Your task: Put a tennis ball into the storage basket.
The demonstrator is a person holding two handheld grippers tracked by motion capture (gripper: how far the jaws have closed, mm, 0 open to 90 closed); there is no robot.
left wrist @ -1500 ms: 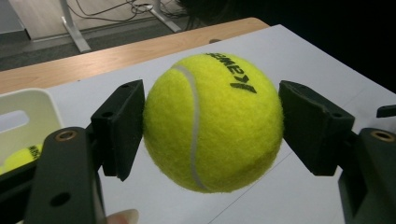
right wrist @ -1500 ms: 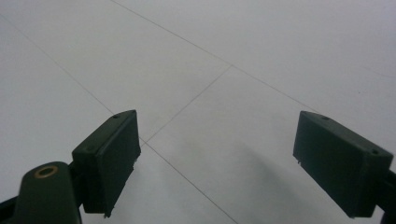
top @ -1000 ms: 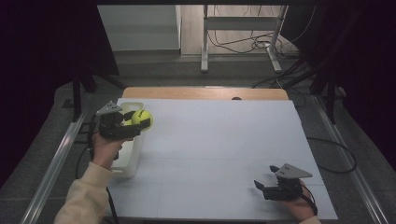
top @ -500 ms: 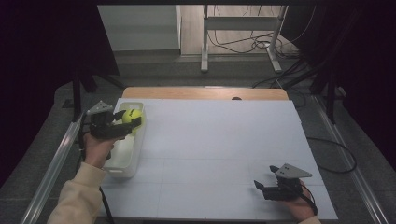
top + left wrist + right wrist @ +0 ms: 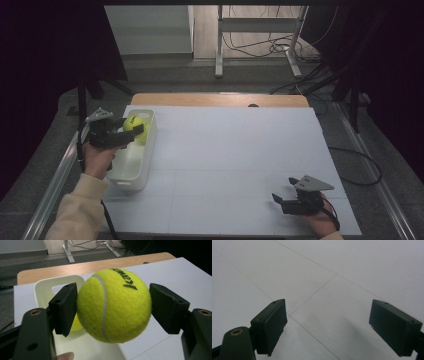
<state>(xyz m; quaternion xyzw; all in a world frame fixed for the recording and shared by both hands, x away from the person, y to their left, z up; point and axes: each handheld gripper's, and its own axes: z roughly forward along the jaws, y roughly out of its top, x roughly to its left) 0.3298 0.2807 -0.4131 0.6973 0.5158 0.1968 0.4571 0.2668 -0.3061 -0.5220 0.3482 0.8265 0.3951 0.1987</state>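
A yellow tennis ball (image 5: 136,129) is clamped between the black pads of my left gripper (image 5: 131,135), held over the far end of a white plastic bin (image 5: 144,167). In the left gripper view the ball (image 5: 113,305) is pressed on both sides by the pads (image 5: 63,307), with the bin's rim (image 5: 41,287) below. A second yellow object (image 5: 75,324) lies inside the bin, mostly hidden by the jaw. My right gripper (image 5: 284,192) rests low at the front right of the table, open; its jaws (image 5: 327,325) stand wide over bare white surface.
The white table cover (image 5: 225,150) spans the table, and a wooden edge (image 5: 220,99) shows at the far side. Metal rails run along both sides. Desk legs and cables (image 5: 260,45) lie on the floor beyond.
My left gripper has carried the tennis ball leftward, from above the bin's right rim to over the bin's far end. The right gripper has stayed in place.
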